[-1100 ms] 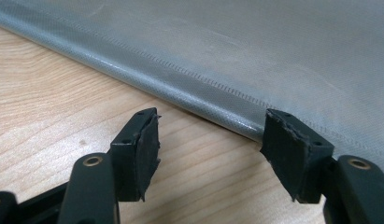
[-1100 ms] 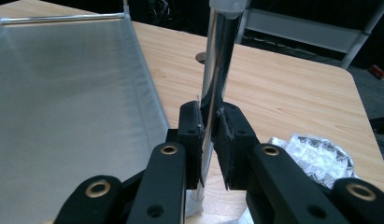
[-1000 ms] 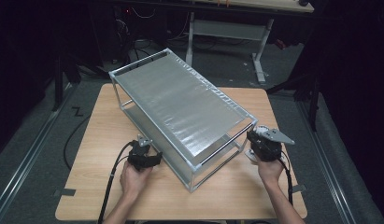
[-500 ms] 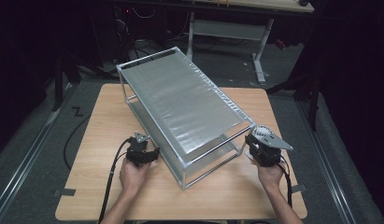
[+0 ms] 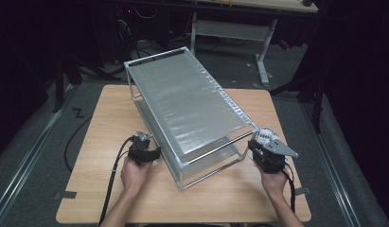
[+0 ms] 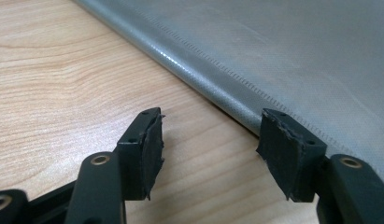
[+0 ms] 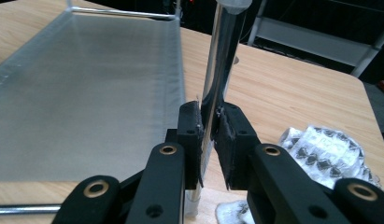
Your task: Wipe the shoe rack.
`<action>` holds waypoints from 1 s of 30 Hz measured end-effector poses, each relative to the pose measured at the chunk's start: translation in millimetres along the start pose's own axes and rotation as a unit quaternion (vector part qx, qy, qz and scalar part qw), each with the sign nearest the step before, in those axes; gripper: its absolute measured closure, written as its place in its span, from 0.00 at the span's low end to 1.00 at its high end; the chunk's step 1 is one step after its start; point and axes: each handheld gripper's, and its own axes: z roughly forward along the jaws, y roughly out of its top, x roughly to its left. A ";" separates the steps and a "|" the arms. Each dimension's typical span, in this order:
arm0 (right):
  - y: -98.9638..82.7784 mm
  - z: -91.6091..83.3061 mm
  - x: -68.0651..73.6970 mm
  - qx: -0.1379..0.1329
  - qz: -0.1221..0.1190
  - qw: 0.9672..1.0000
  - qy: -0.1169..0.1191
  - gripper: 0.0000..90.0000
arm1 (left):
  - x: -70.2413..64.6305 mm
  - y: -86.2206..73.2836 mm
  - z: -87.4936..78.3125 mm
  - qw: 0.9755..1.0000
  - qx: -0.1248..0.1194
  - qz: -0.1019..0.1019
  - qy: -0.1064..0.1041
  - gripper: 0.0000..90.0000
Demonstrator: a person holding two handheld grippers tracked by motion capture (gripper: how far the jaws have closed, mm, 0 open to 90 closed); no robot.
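A metal-framed rack (image 5: pixel 187 101) with two grey fabric shelves stands slantwise on the wooden table (image 5: pixel 111 113). My right gripper (image 5: pixel 252 146) is shut on the rack's near right upright post (image 7: pixel 222 56), its pads (image 7: pixel 189 123) pressed on either side of the shiny tube. The lower shelf (image 7: pixel 87 93) stretches away to the left of the right gripper (image 7: pixel 208 126). My left gripper (image 5: pixel 154 152) rests low by the rack's near left side. The left gripper (image 6: pixel 210 135) has just been closing a little but stands open with bare wood between its jaws, the lower shelf's hemmed edge (image 6: pixel 217 70) just beyond.
A crumpled clear wrapper (image 7: pixel 330 149) lies on the table beside my right hand, also the wrapper (image 5: pixel 269 136) from above. Cables trail off the table's near edge. A white desk frame (image 5: pixel 258 38) stands on the floor beyond the table.
The rack has swung, its far end moving right and its near end left. Both hands shifted slightly with it, the right gripper still on the post.
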 end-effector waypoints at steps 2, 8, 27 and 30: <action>-0.5 -1.5 1.6 -0.001 -0.002 1.000 0.003 0.89 | 1.6 0.1 -0.7 1.000 0.007 0.010 0.003 0.45; -2.1 -5.2 7.2 -0.003 -0.006 1.000 0.015 0.89 | 3.7 -0.4 -1.3 1.000 0.008 0.012 0.013 0.46; -7.5 -12.1 11.5 -0.012 0.001 0.999 0.030 0.89 | 1.9 -0.8 -0.7 1.000 0.004 0.005 0.024 0.48; -7.9 -12.5 11.5 -0.013 0.000 0.999 0.032 0.89 | 1.8 -0.9 -0.9 1.000 0.005 0.004 0.024 0.46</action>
